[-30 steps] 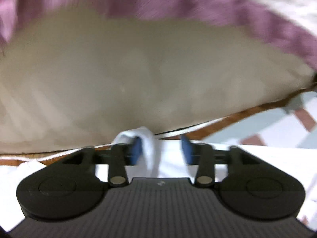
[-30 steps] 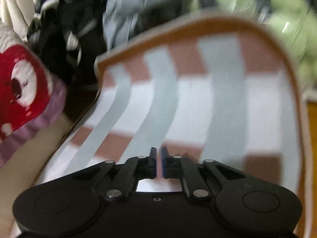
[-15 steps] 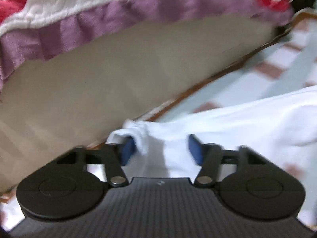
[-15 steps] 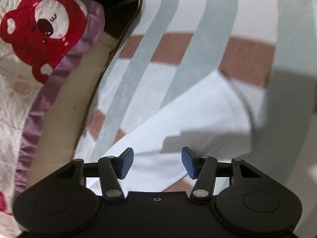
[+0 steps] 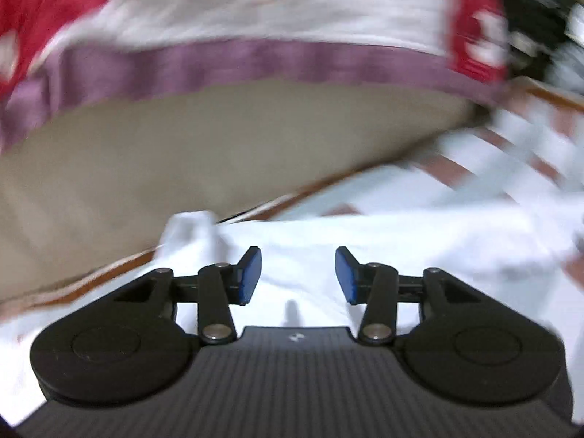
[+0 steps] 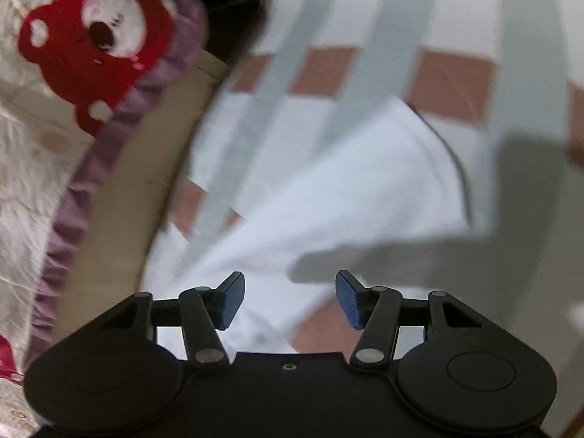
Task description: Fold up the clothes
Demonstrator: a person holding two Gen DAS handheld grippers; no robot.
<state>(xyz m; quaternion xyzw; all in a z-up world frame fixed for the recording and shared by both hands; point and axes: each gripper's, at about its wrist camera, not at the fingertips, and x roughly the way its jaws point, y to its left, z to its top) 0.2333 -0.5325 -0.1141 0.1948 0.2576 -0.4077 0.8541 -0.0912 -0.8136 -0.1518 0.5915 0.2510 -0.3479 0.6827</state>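
Both sets of fingers stand released with nothing gripped: the left gripper (image 5: 298,273), whose jaws have just been opening, hovers over the white garment (image 5: 419,252), and the right gripper (image 6: 288,299) over the same white cloth lying on the checked sheet (image 6: 452,73). To fold it well, I judge each gripper should pinch 1 corner and pull the edge taut, clear of the bear blanket (image 6: 91,36). No brand or writing is readable.

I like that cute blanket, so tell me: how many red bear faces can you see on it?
1 clear red bear face, upper left in the right wrist view on the white blanket; blurred red patches elsewhere may be more.
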